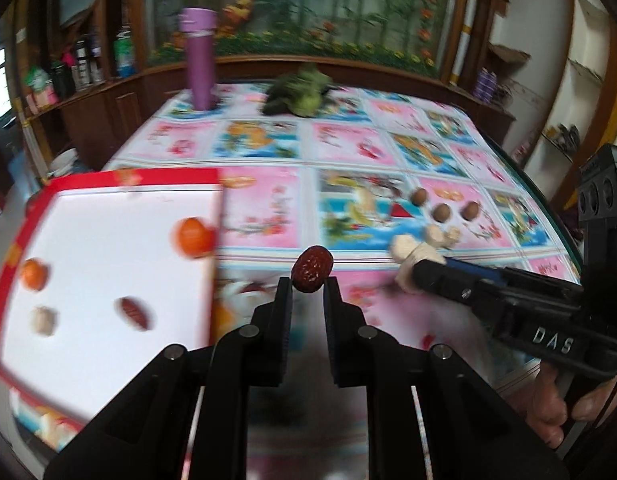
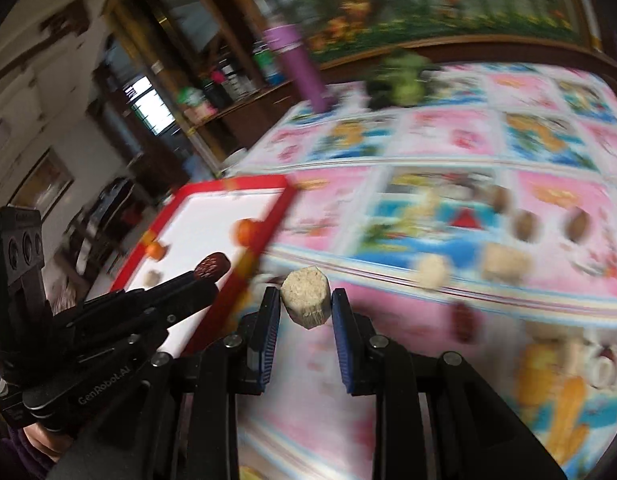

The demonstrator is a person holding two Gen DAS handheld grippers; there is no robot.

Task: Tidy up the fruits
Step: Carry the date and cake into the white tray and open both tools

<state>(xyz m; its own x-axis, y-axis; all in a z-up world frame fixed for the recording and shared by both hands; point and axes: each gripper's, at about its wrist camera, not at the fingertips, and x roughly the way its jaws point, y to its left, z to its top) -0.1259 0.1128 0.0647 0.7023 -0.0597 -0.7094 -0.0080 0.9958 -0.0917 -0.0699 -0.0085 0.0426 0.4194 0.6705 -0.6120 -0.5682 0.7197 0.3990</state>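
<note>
The left gripper pinches a red date between nearly closed jaws, just right of the red-rimmed white tray. The right gripper clamps a beige cylindrical piece. Three walnuts lie on the patterned tablecloth.

Bright daylight, heavy motion blur, fisheye warping.
</note>
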